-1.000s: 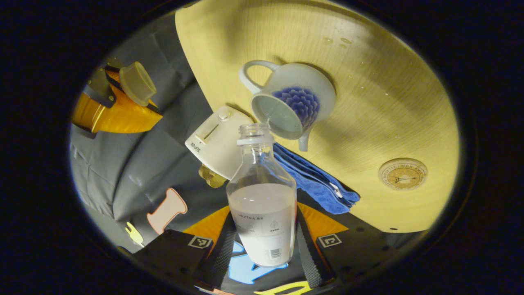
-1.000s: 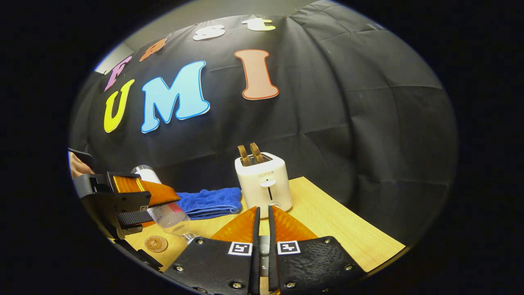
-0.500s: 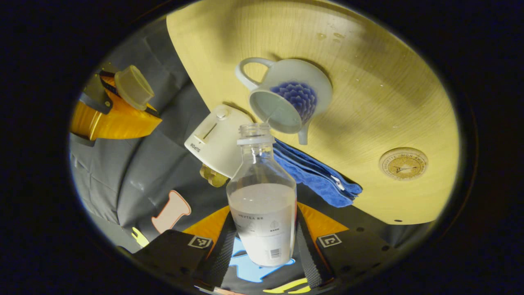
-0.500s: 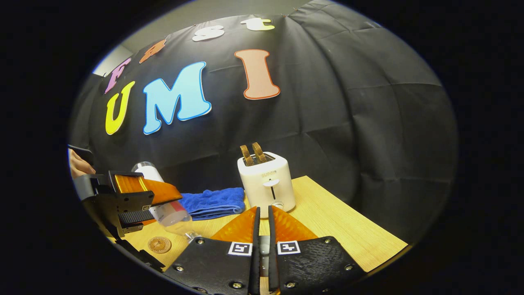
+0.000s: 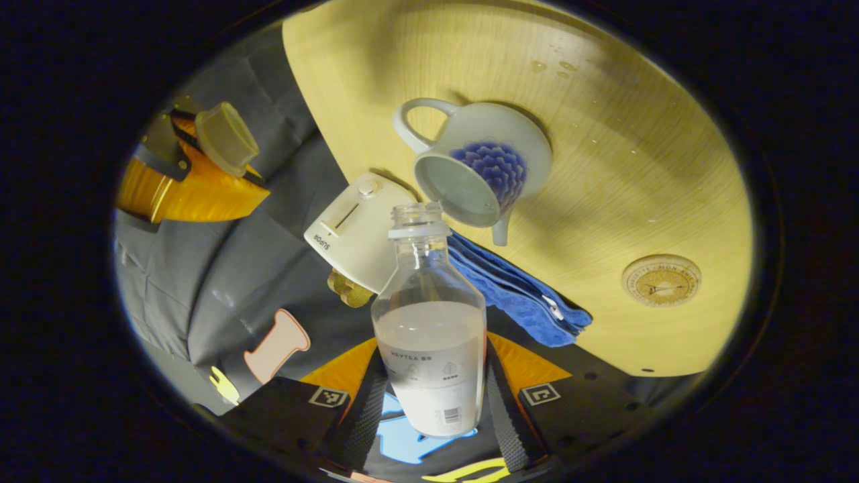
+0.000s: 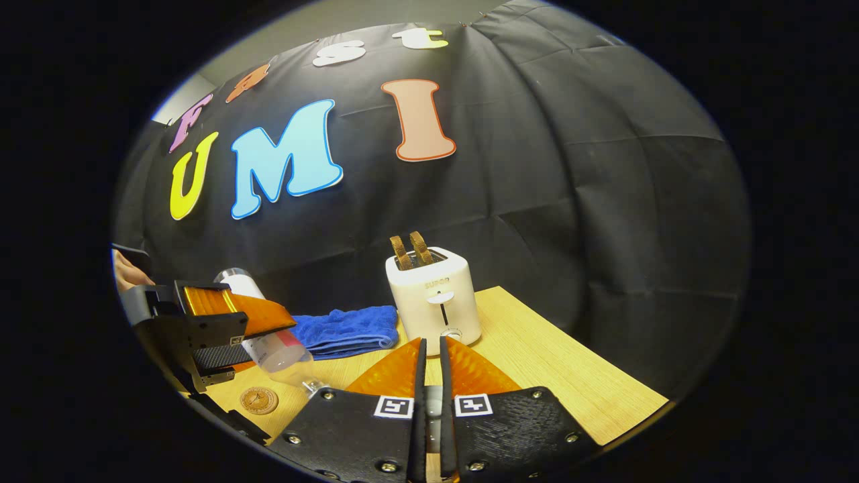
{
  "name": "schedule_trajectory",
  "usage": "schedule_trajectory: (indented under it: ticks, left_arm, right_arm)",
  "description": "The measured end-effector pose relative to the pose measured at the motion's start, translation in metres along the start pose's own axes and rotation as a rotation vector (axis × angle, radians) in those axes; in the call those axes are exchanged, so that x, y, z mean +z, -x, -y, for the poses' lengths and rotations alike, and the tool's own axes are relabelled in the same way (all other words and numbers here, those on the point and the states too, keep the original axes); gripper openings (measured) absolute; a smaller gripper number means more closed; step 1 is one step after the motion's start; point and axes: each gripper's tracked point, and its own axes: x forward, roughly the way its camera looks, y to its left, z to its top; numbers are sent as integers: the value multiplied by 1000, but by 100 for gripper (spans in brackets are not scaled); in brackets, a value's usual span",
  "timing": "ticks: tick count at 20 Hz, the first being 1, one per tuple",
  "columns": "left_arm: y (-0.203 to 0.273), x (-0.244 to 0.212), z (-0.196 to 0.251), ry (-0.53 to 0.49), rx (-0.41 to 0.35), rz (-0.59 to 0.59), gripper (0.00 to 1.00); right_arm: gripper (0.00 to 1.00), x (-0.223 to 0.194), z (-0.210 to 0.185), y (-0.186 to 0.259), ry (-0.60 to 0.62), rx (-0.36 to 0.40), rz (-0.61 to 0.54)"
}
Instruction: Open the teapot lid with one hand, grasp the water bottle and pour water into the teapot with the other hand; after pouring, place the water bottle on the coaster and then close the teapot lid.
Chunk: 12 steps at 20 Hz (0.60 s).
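In the left gripper view, my left gripper (image 5: 433,376) is shut on a clear water bottle (image 5: 429,322), uncapped and about half full. Its mouth is tipped toward the open top of the white teapot (image 5: 480,168), which has a blue flower pattern and stands on the wooden table (image 5: 604,134). At upper left, the right gripper (image 5: 194,181) holds the teapot lid (image 5: 225,137) off to the side in the air. The round coaster (image 5: 661,280) lies bare on the table. In the right gripper view, my right gripper (image 6: 429,345) is shut on the lid's knob, with the left gripper (image 6: 208,329) and tilted bottle (image 6: 268,339) at lower left.
A white toaster (image 6: 433,302) with two slices of toast stands at the table's back edge. A folded blue towel (image 6: 345,329) lies beside it, and the coaster (image 6: 258,400) lies nearer the front. Water drops (image 5: 557,66) dot the table beyond the teapot.
The thin stream from the bottle's mouth into the teapot, seen earlier, is no longer visible. Both views swayed slightly; the grips have not changed.
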Motion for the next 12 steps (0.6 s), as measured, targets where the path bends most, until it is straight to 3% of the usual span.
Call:
schedule_trajectory:
  ticks: [5, 12]
  left_arm:
    - [4, -17, 30, 233, -7, 17, 84]
    - [18, -40, 77, 757, -12, 36, 84]
  right_arm:
    - [8, 8, 6, 4, -16, -22, 24]
    - [8, -2, -5, -3, -1, -9, 0]
